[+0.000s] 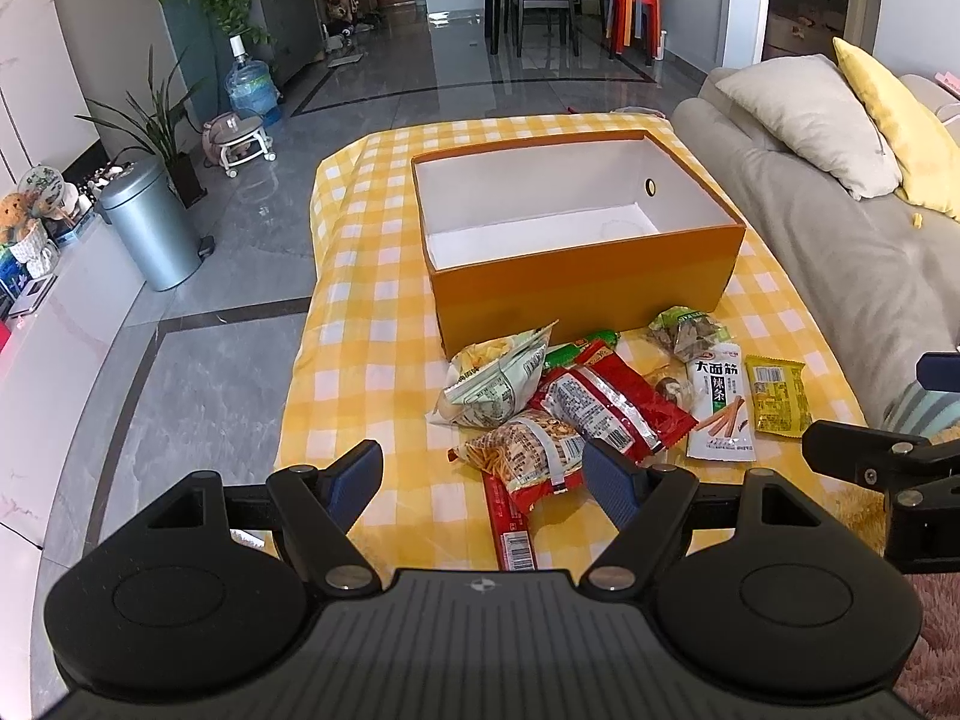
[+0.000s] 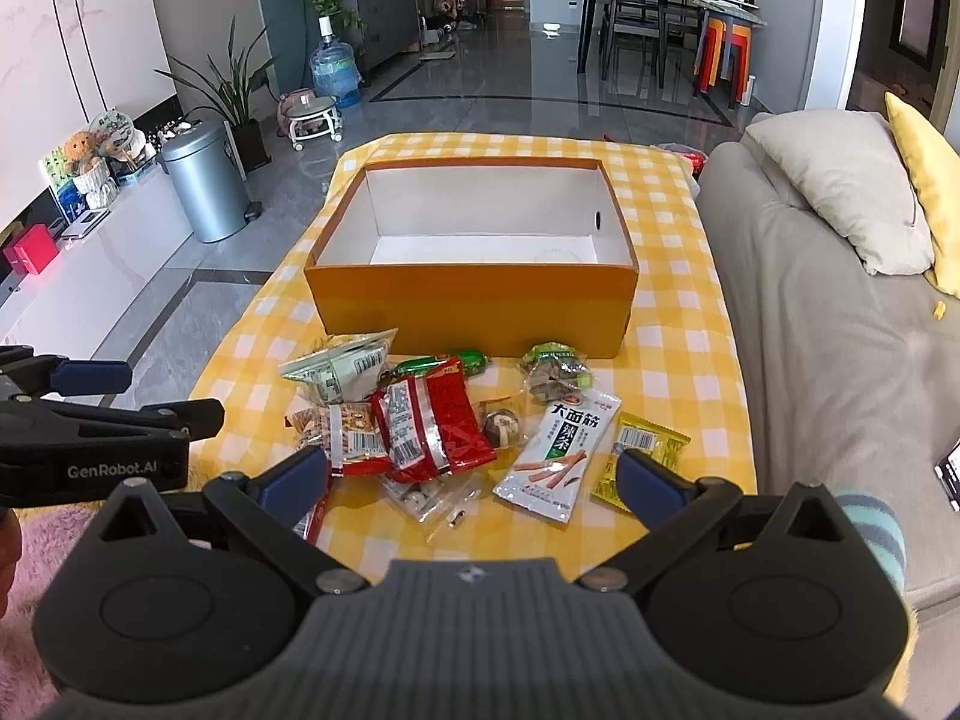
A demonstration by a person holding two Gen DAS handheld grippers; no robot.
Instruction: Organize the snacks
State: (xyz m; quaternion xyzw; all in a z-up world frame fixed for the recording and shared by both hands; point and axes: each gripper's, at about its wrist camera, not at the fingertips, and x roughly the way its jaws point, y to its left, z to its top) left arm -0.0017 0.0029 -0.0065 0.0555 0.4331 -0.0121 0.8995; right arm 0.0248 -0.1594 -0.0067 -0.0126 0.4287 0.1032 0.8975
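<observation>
Snack packets [image 2: 444, 420] lie heaped on the table [image 2: 678, 360], just before the box [image 2: 474, 300].

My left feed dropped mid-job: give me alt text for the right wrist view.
The open right gripper hovers over a pile of snack packets on a yellow checked tablecloth, holding nothing. Behind the pile stands an empty orange cardboard box; the left gripper shows at the left edge.

Glossy grey tiled floor [image 1: 384, 78] reflecting daylight. Grey fabric sofa [image 1: 840, 252] at 3 o'clock, dark dining table with chairs [image 2: 648, 18] at 1, silver metal bin [image 2: 204, 180] at 10.
</observation>
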